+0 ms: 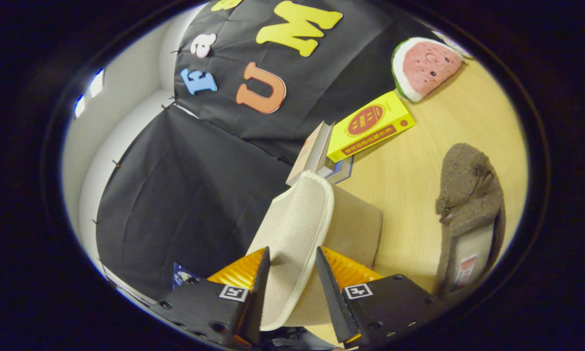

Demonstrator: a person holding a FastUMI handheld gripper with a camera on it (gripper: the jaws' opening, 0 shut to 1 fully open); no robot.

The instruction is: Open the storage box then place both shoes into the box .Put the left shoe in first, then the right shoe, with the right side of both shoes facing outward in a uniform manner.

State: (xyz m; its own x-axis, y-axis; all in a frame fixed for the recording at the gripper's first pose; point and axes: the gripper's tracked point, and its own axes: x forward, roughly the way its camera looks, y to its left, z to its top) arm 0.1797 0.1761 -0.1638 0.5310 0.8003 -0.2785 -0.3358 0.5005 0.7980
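A pale mesh-soled shoe (297, 229) is being held between the two fingers of the gripper (292, 287) at the lower centre of the frame, with both fingers pressed against its sides. The shoe's sole is being presented to the camera, and its long axis is running from between the fingertips up and slightly to the right, its rounded end pointing toward the middle of the frame. Which end is toe or heel cannot be told. Directly behind the shoe, a tan box-like panel (358, 229) is being partly covered by it; whether this is the storage box cannot be confirmed. A second shoe (470, 214), brown and fuzzy with a pale insole, is lying on the wooden table (419, 180) at the right of the frame, well apart from the fingers, with its long axis running roughly top to bottom and its open end toward the lower right. Above the held shoe, a yellow box (370, 126) is resting on a stack of books (316, 151). A watermelon-slice toy (424, 66) is lying on the table at the upper right. The view is being seen tilted, with the table rising to the right.
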